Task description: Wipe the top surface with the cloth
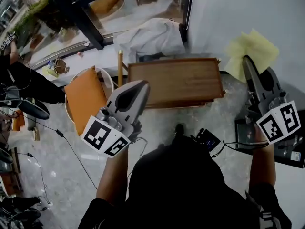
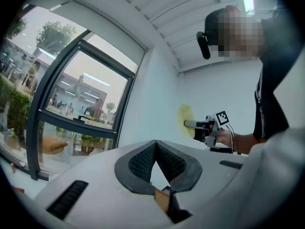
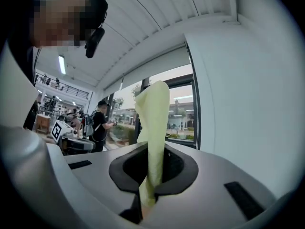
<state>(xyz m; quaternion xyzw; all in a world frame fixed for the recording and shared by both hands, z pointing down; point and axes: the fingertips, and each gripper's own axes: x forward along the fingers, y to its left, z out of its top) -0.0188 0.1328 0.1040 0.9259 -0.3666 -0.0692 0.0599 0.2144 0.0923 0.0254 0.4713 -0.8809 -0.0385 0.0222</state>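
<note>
Closest to the person, the left gripper (image 1: 142, 86) hung above the pale floor with its jaws pressed together and nothing between them, pointing toward the near left corner of the low wooden table (image 1: 176, 82). Off to the right, the right gripper (image 1: 247, 59) pinched the yellow cloth (image 1: 252, 50), which fanned out past its tip in front of the white wall (image 1: 228, 8), clear of the table's top surface. An orange cushion (image 1: 86, 99) lay on a round seat left of the table. Beyond the table sat a heap of white fabric (image 1: 152, 36), then the dark-framed window (image 1: 90, 30).
</note>
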